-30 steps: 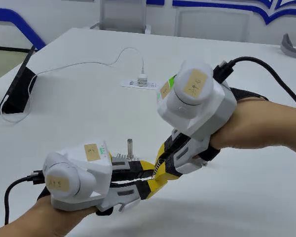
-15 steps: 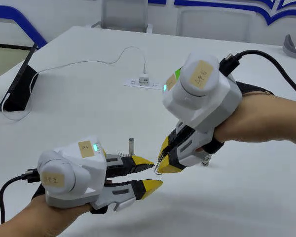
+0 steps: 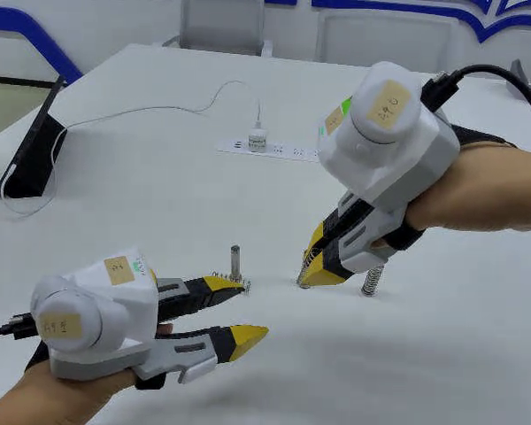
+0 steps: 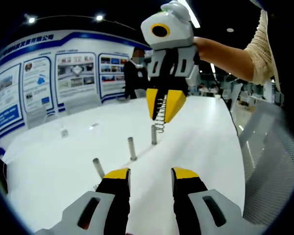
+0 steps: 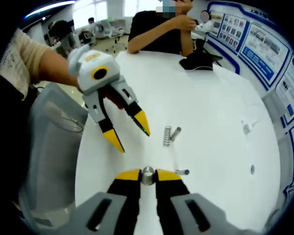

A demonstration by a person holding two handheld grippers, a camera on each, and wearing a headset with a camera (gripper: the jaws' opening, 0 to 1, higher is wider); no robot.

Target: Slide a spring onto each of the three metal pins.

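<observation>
It looks like an office or showroom: a large white counter (image 3: pixel 142 186) carries a white power strip (image 3: pixel 283 151), and blue-framed printed wall posters (image 4: pixel 76 73) stand behind the counter.

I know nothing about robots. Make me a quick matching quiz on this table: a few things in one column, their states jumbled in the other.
1 left gripper
2 right gripper
3 pin nearest the left gripper
4 power strip

A fingers shut on a spring
B upright, no spring on it
C fingers open, holding nothing
D far back, with a white plug in it

Pairs: 1-C, 2-A, 3-B, 4-D
</observation>
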